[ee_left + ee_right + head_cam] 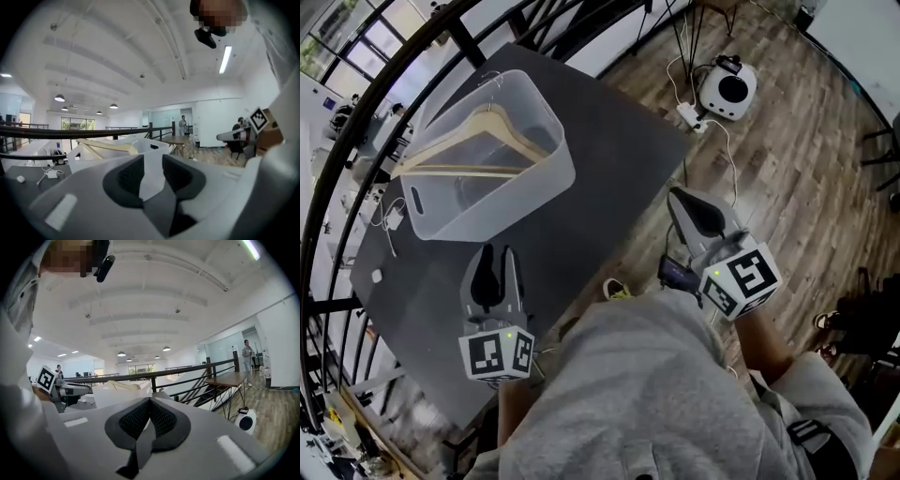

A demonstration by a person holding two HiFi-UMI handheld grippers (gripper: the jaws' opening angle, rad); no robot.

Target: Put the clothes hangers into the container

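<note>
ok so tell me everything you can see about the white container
The container is a pale, translucent plastic tub, rectangular with rounded corners and open at the top. A slot handle is cut in one short end. It stands upright on the dark table, near the railing. Wooden hangers lie inside, a wire hook showing and one arm tip poking over the rim.
</note>
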